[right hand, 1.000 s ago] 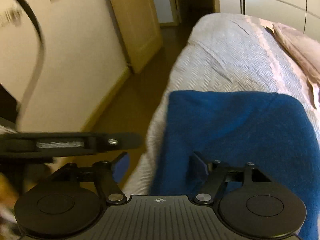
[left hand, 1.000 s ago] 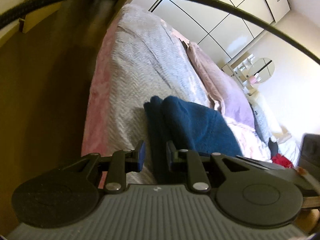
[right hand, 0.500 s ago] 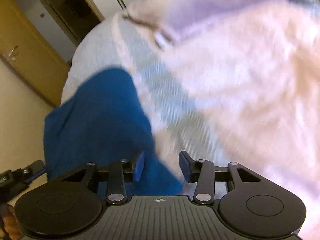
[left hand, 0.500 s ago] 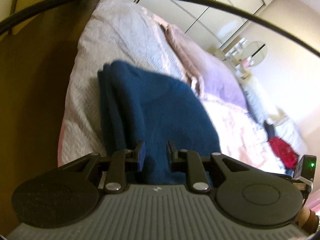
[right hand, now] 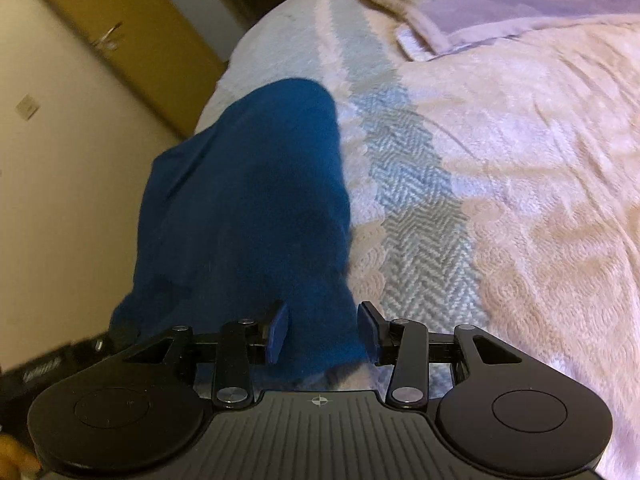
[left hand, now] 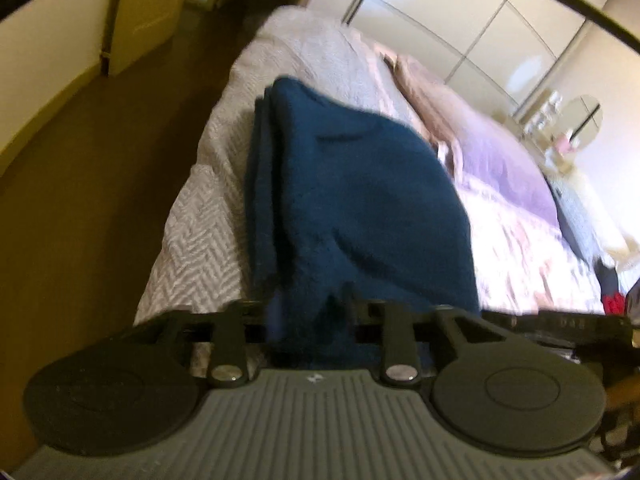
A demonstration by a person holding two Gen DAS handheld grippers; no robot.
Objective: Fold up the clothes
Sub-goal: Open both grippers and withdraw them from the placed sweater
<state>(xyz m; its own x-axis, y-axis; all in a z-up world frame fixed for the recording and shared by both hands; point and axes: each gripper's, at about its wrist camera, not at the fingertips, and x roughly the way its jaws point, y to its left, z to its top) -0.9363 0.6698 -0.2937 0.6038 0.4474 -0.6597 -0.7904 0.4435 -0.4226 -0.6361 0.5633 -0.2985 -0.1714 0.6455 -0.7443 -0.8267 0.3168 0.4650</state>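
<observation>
A dark blue fleece garment (left hand: 360,200) lies folded in layers near the edge of the bed, and the right wrist view shows it too (right hand: 248,200). My left gripper (left hand: 312,308) is shut on the garment's near edge, and the cloth bunches up between its blurred fingers. My right gripper (right hand: 323,328) holds the garment's near right corner. Thick cloth fills the gap between its blue pads (right hand: 280,328), so the jaws stand partly apart. The garment's underside is hidden.
The bed has a grey-white herringbone cover (left hand: 200,240) and a pink patterned quilt (right hand: 540,200). A lilac blanket (left hand: 500,160) lies further up. The brown floor (left hand: 80,200) runs along the left. White wardrobe doors (left hand: 460,20) stand behind. Something red (left hand: 614,304) lies at the right.
My left gripper moved in over the garment's edge and closed on it. My right gripper swung across to the garment's right corner, rolled, and its jaws narrowed onto the cloth.
</observation>
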